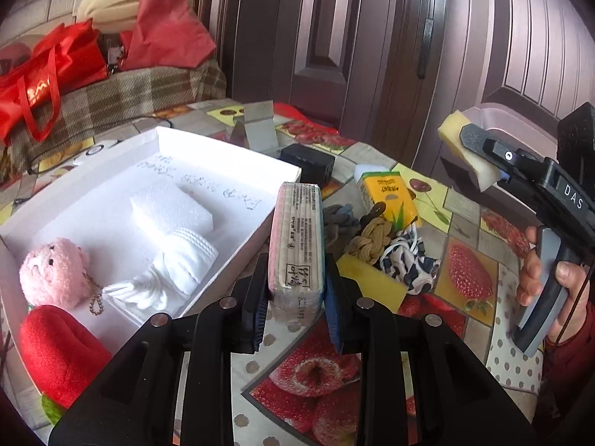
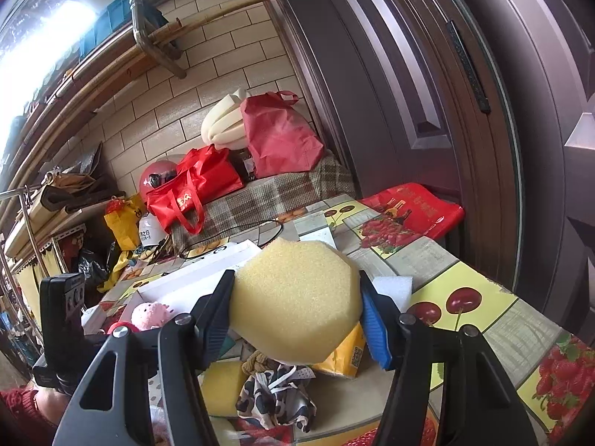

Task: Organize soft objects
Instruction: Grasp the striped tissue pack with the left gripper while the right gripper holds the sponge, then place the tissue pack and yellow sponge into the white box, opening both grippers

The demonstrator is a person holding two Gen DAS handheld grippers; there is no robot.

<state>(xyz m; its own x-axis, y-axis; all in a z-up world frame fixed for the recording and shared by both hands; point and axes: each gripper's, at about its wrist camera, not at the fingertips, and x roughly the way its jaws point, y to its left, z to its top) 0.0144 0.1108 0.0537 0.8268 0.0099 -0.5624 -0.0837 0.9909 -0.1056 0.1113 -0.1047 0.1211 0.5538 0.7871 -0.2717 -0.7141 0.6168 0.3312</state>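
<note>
Left gripper (image 1: 296, 308): jaws clamped on tissue pack (image 1: 296, 249), beside white box (image 1: 230, 156). Right gripper (image 2: 297, 319): jaws squeezing yellow sponge (image 2: 297, 297) above tabletop (image 2: 465, 282). Advice: lower each flat into box, release gently

a lived-in home is shown, likely an entry or storage room. a fruit-patterned oilcloth (image 1: 468, 271) is spread over the tabletop, beside a dark panelled door (image 2: 427, 85). red shopping bags (image 2: 193, 189) and rolled foam (image 2: 223, 122) are piled on a plaid-covered bench (image 2: 275, 193) against a cream tiled wall (image 2: 223, 59). cluttered shelves (image 2: 55, 200) and bamboo poles (image 2: 111, 70) are seen at the left.
</note>
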